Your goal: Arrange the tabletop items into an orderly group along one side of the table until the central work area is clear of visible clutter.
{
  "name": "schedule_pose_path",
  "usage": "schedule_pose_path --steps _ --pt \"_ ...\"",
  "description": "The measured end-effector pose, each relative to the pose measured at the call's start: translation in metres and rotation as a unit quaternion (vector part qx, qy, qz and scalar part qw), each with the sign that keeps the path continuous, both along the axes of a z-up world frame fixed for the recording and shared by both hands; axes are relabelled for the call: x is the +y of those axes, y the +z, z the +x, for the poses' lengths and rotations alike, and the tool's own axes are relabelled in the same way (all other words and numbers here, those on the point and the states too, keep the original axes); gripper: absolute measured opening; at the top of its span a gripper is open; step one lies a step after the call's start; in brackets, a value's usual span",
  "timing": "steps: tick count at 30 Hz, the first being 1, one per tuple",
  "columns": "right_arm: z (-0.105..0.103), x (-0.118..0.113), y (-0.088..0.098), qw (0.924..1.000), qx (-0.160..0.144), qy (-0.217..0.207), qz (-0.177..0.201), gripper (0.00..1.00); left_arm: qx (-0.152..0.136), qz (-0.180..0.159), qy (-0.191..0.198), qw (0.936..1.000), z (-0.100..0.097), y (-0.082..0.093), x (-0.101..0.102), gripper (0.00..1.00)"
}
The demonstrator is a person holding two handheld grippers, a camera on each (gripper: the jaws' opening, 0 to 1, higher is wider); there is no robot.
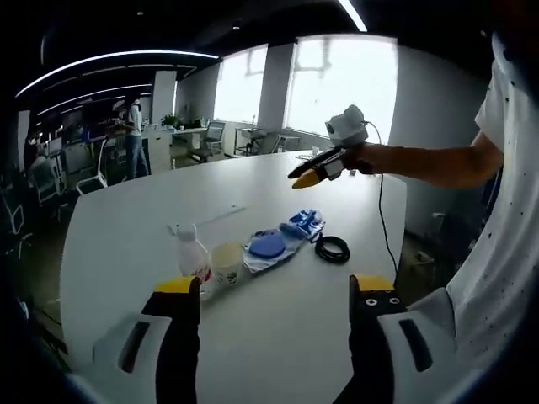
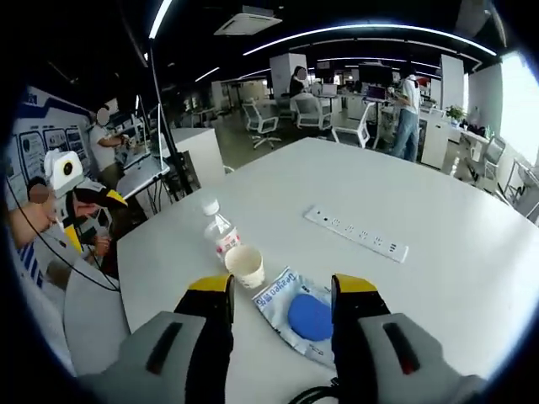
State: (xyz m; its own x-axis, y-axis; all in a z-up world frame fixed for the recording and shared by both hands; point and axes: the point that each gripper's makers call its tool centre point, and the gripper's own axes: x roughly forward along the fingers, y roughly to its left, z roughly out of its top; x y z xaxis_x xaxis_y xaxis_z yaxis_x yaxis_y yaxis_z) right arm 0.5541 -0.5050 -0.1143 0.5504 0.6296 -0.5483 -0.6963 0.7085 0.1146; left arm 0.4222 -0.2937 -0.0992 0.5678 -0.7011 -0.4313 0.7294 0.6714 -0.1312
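Items row (image 1: 253, 248) runs diagonally (bottle (image 1: 192, 257) upright); left gripper (image 1: 274, 295) and right gripper (image 2: 282, 290) jaws apart, empty.

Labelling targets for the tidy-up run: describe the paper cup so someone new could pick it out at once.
On the big white oval table, a short row of items lies near the edge by the right gripper. The small cream paper cup stands upright and open-topped in that row, between the clear plastic bottle with a red label and the flat packet holding a blue disc. It is the only open-topped item.
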Motion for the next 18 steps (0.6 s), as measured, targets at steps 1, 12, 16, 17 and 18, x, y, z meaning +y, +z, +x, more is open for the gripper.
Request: schedule_pose_path --steps 1,12,16,17,18 --pt "-0.003 -0.006 0.002 1.0000 -0.002 -0.004 0.001 0.46 0.000 0.000 -0.001 1.0000 0.000 0.000 -0.001 0.74" --pt "-0.036 -0.053 0.011 0.9992 -0.014 -0.034 0.013 0.53 -0.001 0.009 -0.012 0.9999 -0.001 0.000 -0.014 0.76" --pt "-0.050 -0.071 0.012 0.9987 -0.017 -0.045 0.017 0.56 -0.001 0.011 -0.015 0.9998 -0.001 -0.001 -0.019 0.78" --pt "-0.054 -0.074 0.012 0.9987 -0.017 -0.046 0.017 0.57 0.000 0.011 -0.016 0.9998 -0.002 -0.002 -0.020 0.78" --pt "-0.059 -0.079 0.011 0.9986 -0.018 -0.047 0.015 0.58 0.000 0.012 -0.017 0.9998 -0.002 -0.002 -0.022 0.78"
